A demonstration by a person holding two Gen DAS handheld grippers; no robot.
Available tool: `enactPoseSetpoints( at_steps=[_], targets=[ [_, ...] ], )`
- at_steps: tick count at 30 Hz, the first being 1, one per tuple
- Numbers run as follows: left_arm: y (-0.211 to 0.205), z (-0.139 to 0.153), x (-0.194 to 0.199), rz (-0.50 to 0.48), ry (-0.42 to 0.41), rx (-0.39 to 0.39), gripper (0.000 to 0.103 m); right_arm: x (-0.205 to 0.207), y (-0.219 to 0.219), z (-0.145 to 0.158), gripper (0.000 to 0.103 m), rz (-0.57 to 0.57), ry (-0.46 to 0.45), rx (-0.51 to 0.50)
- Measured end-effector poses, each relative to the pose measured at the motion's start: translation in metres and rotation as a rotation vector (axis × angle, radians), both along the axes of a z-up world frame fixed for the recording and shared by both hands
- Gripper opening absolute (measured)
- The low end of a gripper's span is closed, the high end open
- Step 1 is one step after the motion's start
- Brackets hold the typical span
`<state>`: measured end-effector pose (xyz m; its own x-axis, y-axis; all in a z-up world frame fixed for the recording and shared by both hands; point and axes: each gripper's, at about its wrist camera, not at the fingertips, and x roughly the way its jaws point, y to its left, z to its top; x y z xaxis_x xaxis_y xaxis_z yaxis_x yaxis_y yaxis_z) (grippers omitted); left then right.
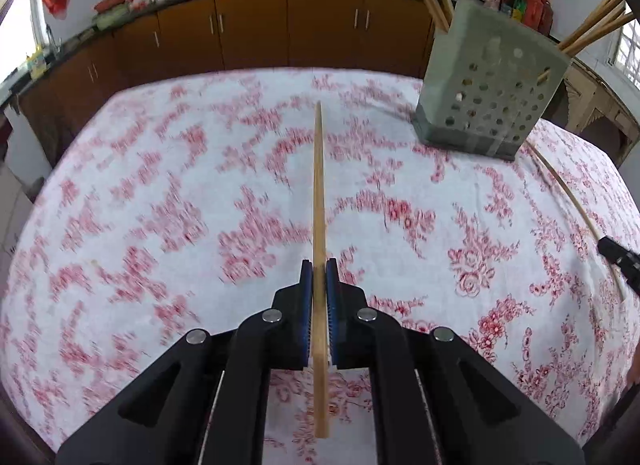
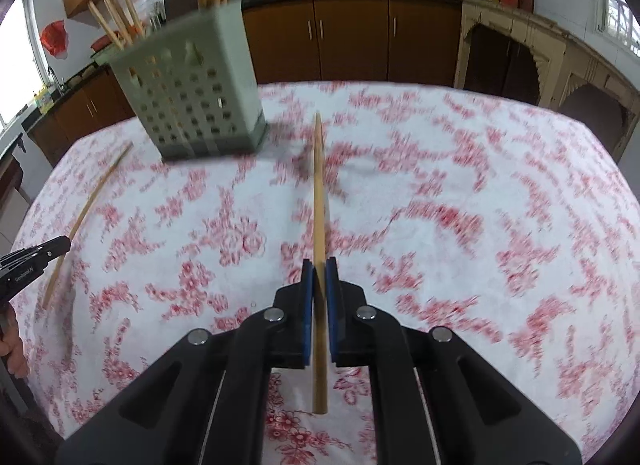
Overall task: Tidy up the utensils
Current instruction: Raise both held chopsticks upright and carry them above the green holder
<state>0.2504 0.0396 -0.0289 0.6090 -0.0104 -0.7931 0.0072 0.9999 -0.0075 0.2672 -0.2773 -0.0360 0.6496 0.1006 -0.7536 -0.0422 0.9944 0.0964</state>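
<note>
Left wrist view: left gripper (image 1: 319, 265) pinches a chopstick (image 1: 319, 185), grey holder (image 1: 488, 81) ahead to its right. Right gripper (image 2: 319, 265) clamps a second chopstick (image 2: 318, 193), holder (image 2: 188, 85) ahead-left on floral tablecloth (image 2: 480, 225).

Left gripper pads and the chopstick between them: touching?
Touching. The left wrist view shows the left gripper with both blue pads pressed flat against the chopstick, no gap on either side.
</note>
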Motion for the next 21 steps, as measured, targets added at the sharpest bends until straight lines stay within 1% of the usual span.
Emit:
enactPoseSetpoints(
  at_steps=[5,12,15,21],
  targets=[
    [0.002,0.036,-0.004,-0.027,-0.086,0.018,0.007,-0.007,-0.016,0.03,0.007,-0.031,-0.075,0.021],
    [0.007,0.08,-0.004,-0.044,-0.189,0.0,0.007,-0.012,-0.037,0.06,0.007,-0.065,-0.163,0.06],
    [0.011,0.098,-0.005,-0.043,-0.239,-0.021,0.007,-0.015,-0.044,0.075,0.007,-0.076,-0.209,0.073],
    [0.018,0.134,-0.005,-0.035,-0.336,-0.088,0.007,-0.015,-0.054,0.102,0.007,-0.102,-0.281,0.092]
  ],
)
